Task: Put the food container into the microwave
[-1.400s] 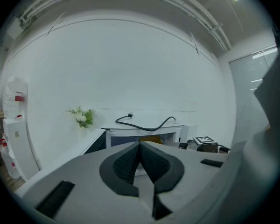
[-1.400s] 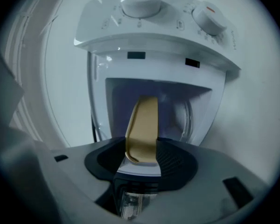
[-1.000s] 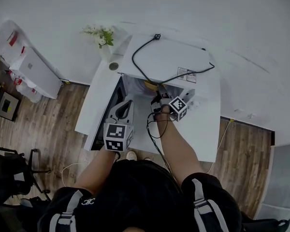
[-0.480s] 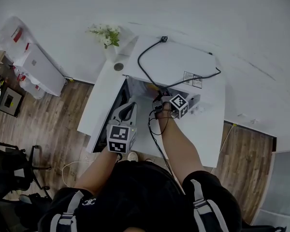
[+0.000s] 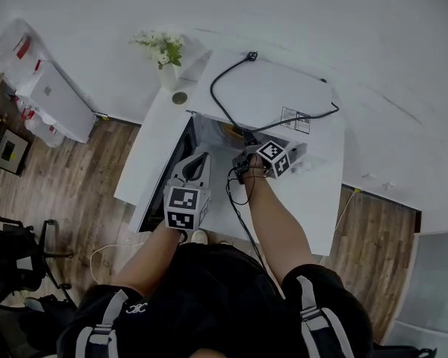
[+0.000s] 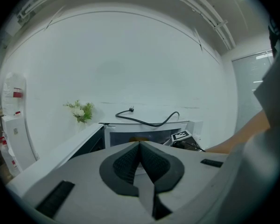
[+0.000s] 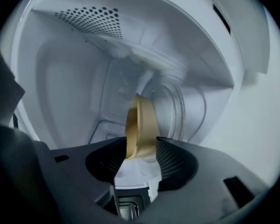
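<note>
Right gripper view puts us inside the microwave [image 7: 70, 78]. The right gripper [image 7: 141, 144] has just been closing a touch, its pads clamping the tan food container [image 7: 141, 118] near the glass turntable [image 7: 178, 107]. It's inside but not released, we reckon. Outside, the left gripper [image 6: 140, 146] is closed on nothing.

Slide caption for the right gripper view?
Right gripper inside the microwave, jaws having just closed further on the tan container between them.
</note>
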The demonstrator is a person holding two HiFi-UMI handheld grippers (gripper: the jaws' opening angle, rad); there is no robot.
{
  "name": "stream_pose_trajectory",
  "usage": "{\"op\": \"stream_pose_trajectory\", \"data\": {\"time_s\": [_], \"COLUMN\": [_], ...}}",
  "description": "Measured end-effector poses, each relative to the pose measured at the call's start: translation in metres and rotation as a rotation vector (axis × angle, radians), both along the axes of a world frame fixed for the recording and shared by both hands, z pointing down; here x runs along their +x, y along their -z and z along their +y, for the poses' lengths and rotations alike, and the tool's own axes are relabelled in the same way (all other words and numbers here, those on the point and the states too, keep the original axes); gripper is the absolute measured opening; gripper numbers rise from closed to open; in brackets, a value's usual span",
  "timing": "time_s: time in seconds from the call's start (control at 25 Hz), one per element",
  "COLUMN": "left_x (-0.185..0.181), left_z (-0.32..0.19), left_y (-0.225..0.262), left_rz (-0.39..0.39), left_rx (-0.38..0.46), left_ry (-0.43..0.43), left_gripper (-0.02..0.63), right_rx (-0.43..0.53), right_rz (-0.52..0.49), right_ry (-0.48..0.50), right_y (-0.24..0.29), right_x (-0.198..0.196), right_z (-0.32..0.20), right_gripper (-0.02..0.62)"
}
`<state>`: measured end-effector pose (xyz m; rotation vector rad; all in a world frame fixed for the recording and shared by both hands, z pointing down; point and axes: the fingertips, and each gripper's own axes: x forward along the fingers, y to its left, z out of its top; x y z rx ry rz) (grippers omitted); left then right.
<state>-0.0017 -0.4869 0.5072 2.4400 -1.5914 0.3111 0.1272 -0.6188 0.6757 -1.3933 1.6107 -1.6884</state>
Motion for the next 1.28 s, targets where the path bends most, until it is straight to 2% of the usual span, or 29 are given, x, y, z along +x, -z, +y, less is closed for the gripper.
{"op": "stream_pose_trajectory", "data": {"time_s": [0.32, 0.36, 0.48, 0.52, 0.56, 0.84, 1.0, 1.16, 1.28], "left_x": [0.002, 0.002, 0.004, 0.006, 0.007, 0.022, 0.035, 0.048, 0.058], "left_z": [0.002, 0.002, 0.003, 0.004, 0.004, 0.011, 0.015, 0.018, 0.024], "left_y": [0.000, 0.000, 0.001, 0.001, 0.001, 0.002, 0.005, 0.016, 0.026], "left_rz": [0.020, 0.023, 0.036, 0.039, 0.041, 0.048, 0.056, 0.091, 0.102], "left_rx": [-0.004, -0.004, -0.007, -0.007, -0.007, -0.003, 0.005, 0.042, 0.089], "left_ry": [-0.005, -0.006, -0.009, -0.010, -0.013, -0.055, -0.086, -0.131, -0.172], "left_gripper": [0.012, 0.012, 0.012, 0.012, 0.012, 0.012, 0.012, 0.012, 0.012], "right_rx": [0.059, 0.073, 0.122, 0.143, 0.168, 0.401, 0.605, 0.780, 0.829], "right_rz": [0.063, 0.076, 0.139, 0.168, 0.199, 0.464, 0.729, 0.958, 1.066], "right_ry": [0.043, 0.052, 0.079, 0.088, 0.099, 0.181, 0.208, 0.173, 0.146], "right_y": [0.017, 0.019, 0.028, 0.032, 0.037, 0.087, 0.138, 0.194, 0.216], "right_x": [0.002, 0.003, 0.009, 0.011, 0.013, 0.022, 0.026, 0.031, 0.037], "right_z": [0.012, 0.016, 0.030, 0.035, 0.040, 0.079, 0.107, 0.140, 0.162], "right_gripper": [0.197, 0.171, 0.036, 0.006, 0.006, 0.005, 0.005, 0.003, 0.003]}}
